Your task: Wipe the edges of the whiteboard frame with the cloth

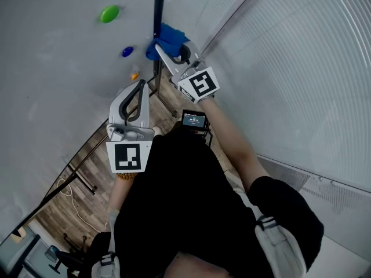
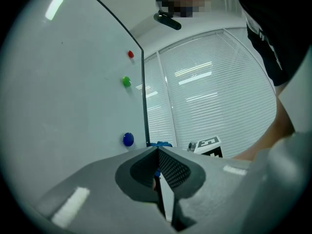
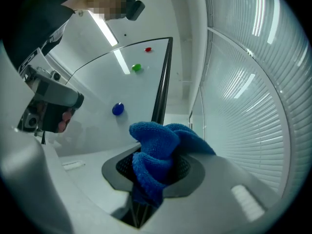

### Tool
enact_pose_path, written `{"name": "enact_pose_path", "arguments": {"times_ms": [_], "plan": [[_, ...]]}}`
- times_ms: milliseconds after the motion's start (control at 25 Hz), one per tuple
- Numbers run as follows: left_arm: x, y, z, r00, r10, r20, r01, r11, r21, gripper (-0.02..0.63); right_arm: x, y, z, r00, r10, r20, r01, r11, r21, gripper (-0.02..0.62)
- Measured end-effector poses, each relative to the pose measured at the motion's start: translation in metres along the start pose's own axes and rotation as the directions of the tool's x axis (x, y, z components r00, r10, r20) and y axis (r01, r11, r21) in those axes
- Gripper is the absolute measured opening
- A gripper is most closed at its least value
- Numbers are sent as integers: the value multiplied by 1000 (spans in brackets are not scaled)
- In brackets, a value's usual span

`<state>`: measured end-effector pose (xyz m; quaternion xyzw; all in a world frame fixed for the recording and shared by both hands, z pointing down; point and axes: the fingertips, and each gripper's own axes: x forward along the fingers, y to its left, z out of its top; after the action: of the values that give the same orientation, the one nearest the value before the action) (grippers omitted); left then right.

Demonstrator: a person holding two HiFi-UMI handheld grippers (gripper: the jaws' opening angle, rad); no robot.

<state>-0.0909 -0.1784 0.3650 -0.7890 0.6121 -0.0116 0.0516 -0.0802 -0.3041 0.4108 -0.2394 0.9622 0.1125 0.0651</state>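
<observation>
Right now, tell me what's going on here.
A person stands at a whiteboard with a gripper in each hand. The right gripper is shut on a blue cloth, held up at the board's dark frame edge, apparently wiping it. The left gripper is shut and empty, lower down and off the board. A green magnet and a blue magnet sit on the board.

The whiteboard carries a green magnet, a blue magnet and an orange magnet, and its black stand rests on the wood floor.
</observation>
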Motion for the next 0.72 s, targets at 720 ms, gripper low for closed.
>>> {"name": "enact_pose_path", "arguments": {"times_ms": [720], "plan": [[-12,12,-10,999,30,-13,-30,1000,6,0,-4,6,-35,981,-115,-158,91,984,-155,101]]}}
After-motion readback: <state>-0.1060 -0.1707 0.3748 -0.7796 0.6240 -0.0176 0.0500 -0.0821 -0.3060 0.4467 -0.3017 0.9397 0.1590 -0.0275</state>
